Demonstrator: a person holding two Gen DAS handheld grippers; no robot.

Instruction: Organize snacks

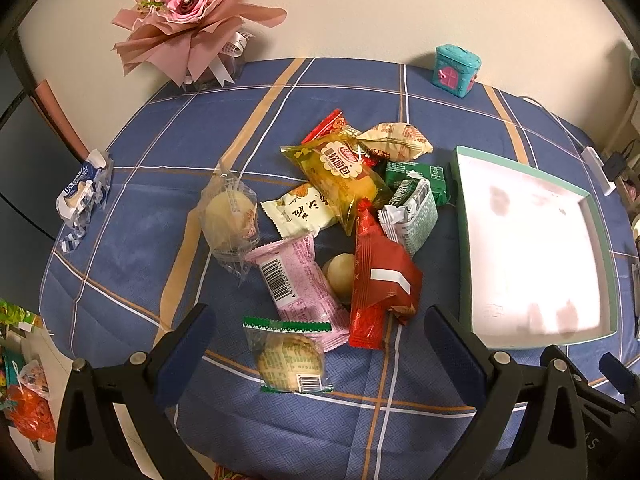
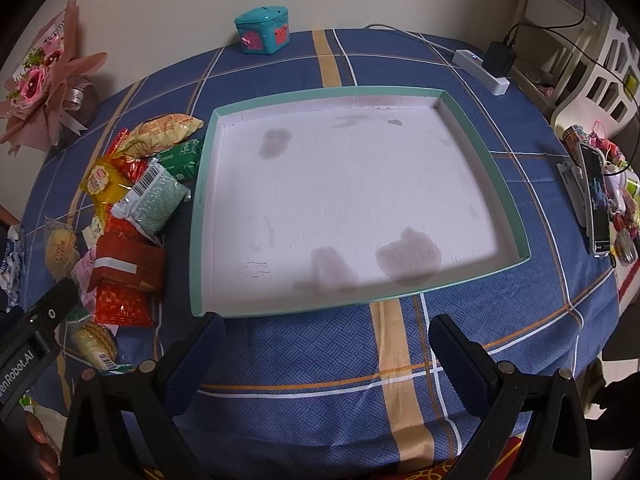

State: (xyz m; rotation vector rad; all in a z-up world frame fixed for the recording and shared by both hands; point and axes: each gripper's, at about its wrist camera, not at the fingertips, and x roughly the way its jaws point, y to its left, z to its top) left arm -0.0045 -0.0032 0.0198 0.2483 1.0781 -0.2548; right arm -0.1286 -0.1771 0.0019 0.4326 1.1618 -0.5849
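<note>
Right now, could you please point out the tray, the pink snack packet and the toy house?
tray [image 2: 484, 148]: right wrist view, on its green right rim.
pink snack packet [image 1: 308, 280]: left wrist view, middle of the wrapper.
toy house [image 2: 262, 36]: right wrist view, front wall.

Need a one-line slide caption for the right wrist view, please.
Open right tool hovering before the empty green-rimmed tray, snack pile waiting on its left.

You've got about eleven wrapped snacks [image 1: 340, 216] piled just left of one teal-rimmed tray [image 2: 486, 148], plus one crumpled blue-white wrapper [image 1: 82, 192] well left of it, one bouquet [image 1: 188, 12] and one teal toy house [image 1: 456, 70] behind it.
</note>
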